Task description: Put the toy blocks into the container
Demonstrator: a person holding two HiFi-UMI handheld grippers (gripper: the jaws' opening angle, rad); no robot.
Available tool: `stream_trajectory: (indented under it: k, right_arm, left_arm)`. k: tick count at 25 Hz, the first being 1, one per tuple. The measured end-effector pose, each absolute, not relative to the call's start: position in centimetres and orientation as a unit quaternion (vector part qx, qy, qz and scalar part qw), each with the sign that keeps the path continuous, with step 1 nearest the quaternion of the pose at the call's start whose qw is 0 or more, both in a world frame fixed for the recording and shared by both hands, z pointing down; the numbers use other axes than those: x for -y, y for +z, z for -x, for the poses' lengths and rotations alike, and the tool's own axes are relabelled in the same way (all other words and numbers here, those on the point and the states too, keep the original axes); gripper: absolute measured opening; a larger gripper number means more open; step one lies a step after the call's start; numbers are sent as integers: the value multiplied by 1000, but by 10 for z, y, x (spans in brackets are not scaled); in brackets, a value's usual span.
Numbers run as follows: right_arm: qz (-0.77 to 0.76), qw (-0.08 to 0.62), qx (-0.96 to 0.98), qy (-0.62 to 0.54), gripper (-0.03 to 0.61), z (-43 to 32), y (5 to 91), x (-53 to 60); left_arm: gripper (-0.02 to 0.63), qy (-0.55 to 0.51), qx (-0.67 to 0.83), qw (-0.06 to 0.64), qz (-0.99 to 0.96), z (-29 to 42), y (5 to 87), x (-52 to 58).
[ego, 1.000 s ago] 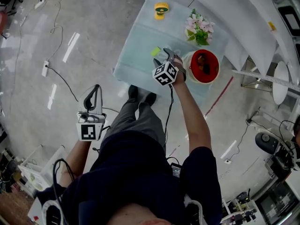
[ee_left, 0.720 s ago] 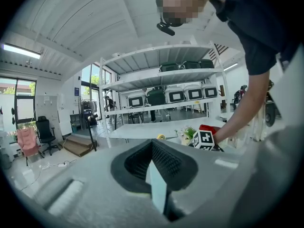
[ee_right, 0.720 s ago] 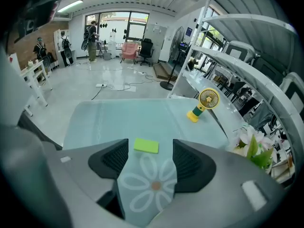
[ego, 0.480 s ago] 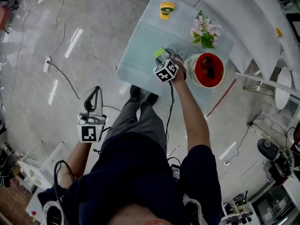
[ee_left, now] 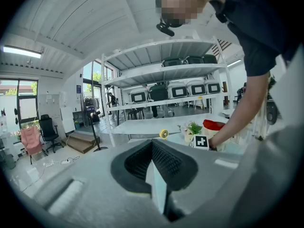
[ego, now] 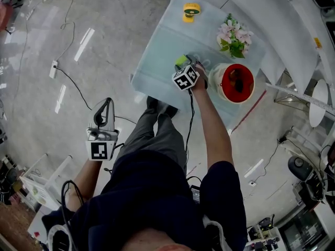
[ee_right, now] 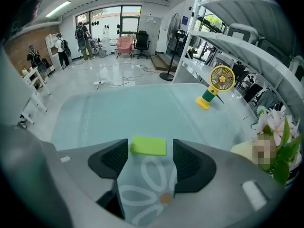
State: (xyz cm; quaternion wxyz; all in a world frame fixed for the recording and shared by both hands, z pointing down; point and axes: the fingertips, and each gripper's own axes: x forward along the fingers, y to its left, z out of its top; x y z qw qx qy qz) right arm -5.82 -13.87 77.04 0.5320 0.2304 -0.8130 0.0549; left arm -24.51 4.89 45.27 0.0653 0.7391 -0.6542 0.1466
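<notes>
"Head view?"
"My right tool (ego: 187,63) reaches over the bench (ego: 157,46) to the green block (ego: 181,61), just left of the red container (ego: 249,88). My left tool (ego: 103,110) is near me, off the bench."
"Left gripper view?"
"Its jaws are pressed together, empty."
"Right gripper view?"
"Jaws apart, the block lying on the bench between their tips."

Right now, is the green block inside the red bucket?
Out. The green block lies on the table, between the right gripper's open jaws.
</notes>
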Motion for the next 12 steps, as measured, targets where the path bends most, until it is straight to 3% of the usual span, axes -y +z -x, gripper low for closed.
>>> stream_trajectory:
  k: [12]
  right_arm:
    - [-235, 538, 804, 97, 296, 61, 790, 145]
  left_arm:
    - [3, 153, 658, 76, -733, 254, 462, -46]
